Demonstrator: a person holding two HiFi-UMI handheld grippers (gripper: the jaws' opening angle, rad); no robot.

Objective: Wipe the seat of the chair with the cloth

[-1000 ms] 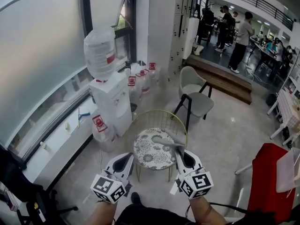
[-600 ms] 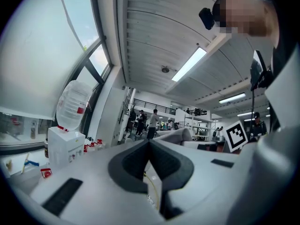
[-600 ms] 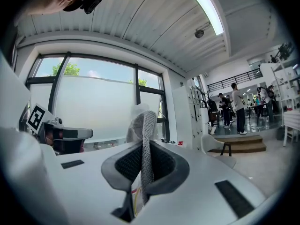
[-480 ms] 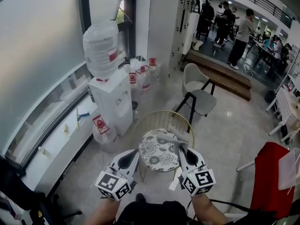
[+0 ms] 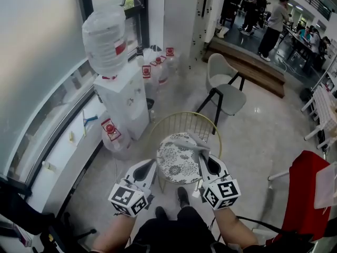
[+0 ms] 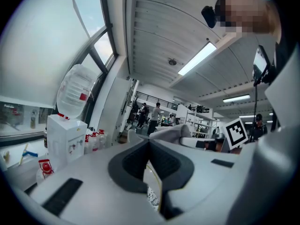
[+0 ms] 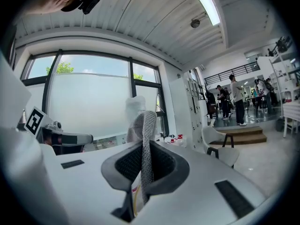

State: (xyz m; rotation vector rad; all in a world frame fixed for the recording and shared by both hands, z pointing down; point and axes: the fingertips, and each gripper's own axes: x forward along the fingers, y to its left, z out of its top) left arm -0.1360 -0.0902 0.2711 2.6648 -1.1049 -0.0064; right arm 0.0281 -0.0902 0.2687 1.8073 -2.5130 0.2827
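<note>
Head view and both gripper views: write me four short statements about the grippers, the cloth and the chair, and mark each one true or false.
1. The right gripper is shut on the grey cloth. True.
2. The left gripper holds a second cloth. False: its jaws are together with nothing between them.
3. The chair in front of the person has a plain red seat. False: the seat is round with a black-and-white floral pattern, and the back is gold wire.
4. A water dispenser with a bottle on top stands to the left of that chair in the head view. True.
</note>
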